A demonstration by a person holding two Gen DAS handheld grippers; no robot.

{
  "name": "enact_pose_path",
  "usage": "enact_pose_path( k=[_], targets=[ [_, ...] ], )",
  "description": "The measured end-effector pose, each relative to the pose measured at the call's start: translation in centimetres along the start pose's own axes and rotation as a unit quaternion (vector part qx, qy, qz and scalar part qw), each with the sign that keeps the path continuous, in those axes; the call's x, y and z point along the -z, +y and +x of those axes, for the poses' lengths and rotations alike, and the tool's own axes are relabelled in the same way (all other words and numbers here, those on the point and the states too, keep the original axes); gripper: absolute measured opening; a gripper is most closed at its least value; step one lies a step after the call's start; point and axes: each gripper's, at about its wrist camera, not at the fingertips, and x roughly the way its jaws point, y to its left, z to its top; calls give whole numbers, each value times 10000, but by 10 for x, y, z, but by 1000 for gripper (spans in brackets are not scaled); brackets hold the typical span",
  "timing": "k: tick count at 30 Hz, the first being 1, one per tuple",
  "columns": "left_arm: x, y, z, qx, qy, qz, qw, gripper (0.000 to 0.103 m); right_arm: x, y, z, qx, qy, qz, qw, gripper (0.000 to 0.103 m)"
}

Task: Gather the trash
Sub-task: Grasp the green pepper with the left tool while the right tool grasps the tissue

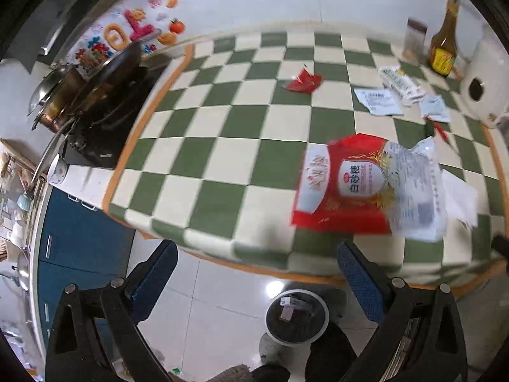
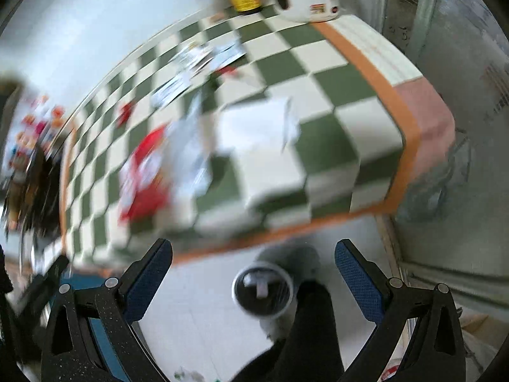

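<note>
The left gripper [image 1: 257,273] hangs spread wide with nothing between its 2 blue-padded fingers [image 1: 361,281], held off the near edge of the counter above the floor. The right gripper [image 2: 253,273] is likewise parted and empty, its fingers [image 2: 358,278] out past the counter's corner; this view is smeared by motion blur.

Below both grippers, on the pale tiled floor, stands a round trash bin [image 1: 297,316] with a white rim and dark liner, a few scraps lying inside it.

Nearest on the green-and-cream checkered mat [image 1: 203,146] lies the biggest piece of trash, a flattened red-and-white food bag [image 1: 343,184] with a clear crumpled end and Chinese print, close to the mat's near edge. Touching its right side is a white sheet of paper [image 1: 458,194]. Farther back, alone in the middle of the mat, sits a small crumpled red wrapper [image 1: 303,81]. Toward the far right lies a cluster of white and pale blue printed wrappers [image 1: 394,94].

Behind the cluster stand an amber sauce bottle [image 1: 443,47] and a white rice cooker [image 1: 480,86]. Left of the mat, a wok [image 1: 105,73] sits on a dark stove.
</note>
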Motion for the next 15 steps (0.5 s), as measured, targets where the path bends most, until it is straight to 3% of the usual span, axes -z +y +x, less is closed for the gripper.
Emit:
enact_pose_path(
  k=[4, 8, 9, 10, 11, 12, 13, 15],
  targets=[
    [-26, -38, 31, -146, 365, 115, 9992, 103, -68, 0, 73, 129, 306, -64, 9994, 95],
    [-53, -70, 48, 21, 708, 92, 9974, 102, -91, 16, 117, 146, 417, -684, 9967, 87],
    [-60, -78, 50, 93, 746, 99, 9971, 102, -92, 23, 119, 343, 143, -1034, 9939, 73],
    [-67, -87, 51, 155, 764, 123, 9969, 102, -93, 30, 125, 656, -8, -1436, 9875, 67],
    [-77, -101, 50, 286, 751, 166, 9966, 102, -94, 32, 126, 730, -117, -1617, 9841, 52],
    [-84, -110, 51, 380, 747, 190, 9963, 102, -98, 27, 126, 630, -179, -1613, 9847, 23],
    [-95, -125, 51, 559, 760, 235, 9953, 102, -105, 20, 127, 610, -143, -1520, 9864, 11],
    [-111, -150, 58, 992, 876, 288, 9908, 102, -117, 0, 124, 588, -129, -1204, 9909, 9]
  ],
)
